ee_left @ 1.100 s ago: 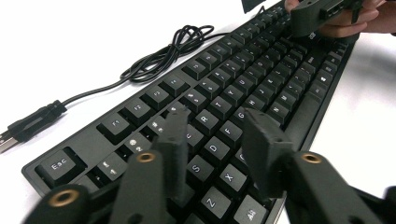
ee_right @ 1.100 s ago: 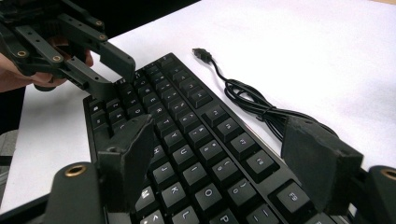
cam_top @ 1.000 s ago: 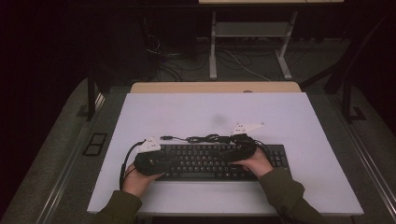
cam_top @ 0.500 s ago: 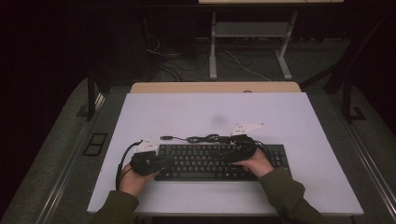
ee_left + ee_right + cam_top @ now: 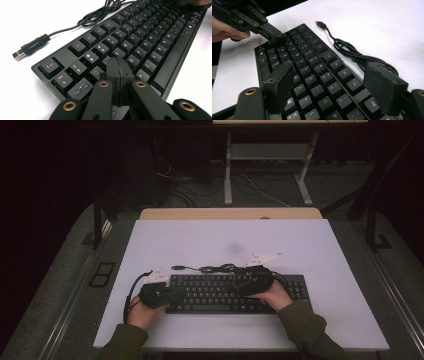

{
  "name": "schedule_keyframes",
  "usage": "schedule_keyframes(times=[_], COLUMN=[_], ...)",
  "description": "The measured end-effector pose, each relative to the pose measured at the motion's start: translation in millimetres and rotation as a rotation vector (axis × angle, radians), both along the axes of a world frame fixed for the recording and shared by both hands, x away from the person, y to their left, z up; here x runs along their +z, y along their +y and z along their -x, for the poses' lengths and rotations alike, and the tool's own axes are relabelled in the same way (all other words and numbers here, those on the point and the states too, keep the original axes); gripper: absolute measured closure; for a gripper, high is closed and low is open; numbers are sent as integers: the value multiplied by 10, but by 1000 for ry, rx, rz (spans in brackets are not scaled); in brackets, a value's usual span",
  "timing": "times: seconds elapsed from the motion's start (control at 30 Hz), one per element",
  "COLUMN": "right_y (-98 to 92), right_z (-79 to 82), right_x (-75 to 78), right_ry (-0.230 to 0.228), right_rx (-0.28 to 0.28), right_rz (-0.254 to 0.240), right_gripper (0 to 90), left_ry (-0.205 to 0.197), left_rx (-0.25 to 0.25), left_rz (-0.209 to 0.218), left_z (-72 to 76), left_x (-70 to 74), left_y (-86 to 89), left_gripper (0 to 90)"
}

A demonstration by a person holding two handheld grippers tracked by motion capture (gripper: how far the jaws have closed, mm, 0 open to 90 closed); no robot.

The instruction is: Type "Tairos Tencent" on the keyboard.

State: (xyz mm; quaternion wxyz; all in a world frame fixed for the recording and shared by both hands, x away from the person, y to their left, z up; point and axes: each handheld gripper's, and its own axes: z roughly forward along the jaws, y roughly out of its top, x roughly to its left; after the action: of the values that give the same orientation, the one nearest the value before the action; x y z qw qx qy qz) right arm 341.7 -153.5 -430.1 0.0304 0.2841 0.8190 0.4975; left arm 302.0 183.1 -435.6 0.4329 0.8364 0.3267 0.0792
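Left gripper [image 5: 117,72] fingers together, tip on keyboard [image 5: 235,292] keys, probably pressing one near Q. Right gripper [image 5: 332,82] fingers apart over keys; typing seems underway.

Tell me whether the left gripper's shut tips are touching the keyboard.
Touching. In the right gripper view, the left gripper comes down with its shut tip resting on the keys at the keyboard's far end; the left gripper view shows those tips against the keys near Q.

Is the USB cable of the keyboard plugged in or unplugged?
Unplugged. The USB plug lies bare on the white table, beside the keyboard, and its cable is coiled behind it.
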Motion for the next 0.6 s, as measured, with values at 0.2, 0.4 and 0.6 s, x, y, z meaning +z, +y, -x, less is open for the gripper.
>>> schedule_keyframes(times=[0.2,0.4,0.6], right_y=[2,2,3], right_z=[3,4,4], right_x=[-2,-4,-6], right_ry=[2,0,1], right_rx=[-2,-2,-2], right_rz=[3,7,10], right_gripper=[237,238,238], left_ry=[4,5,18], left_rx=[-2,-3,-1], left_rz=[-10,-8,-7], left_z=[-10,-14,-17], left_x=[-16,-21,-44], left_y=[-9,-5,-11], left_gripper=[891,891,891])
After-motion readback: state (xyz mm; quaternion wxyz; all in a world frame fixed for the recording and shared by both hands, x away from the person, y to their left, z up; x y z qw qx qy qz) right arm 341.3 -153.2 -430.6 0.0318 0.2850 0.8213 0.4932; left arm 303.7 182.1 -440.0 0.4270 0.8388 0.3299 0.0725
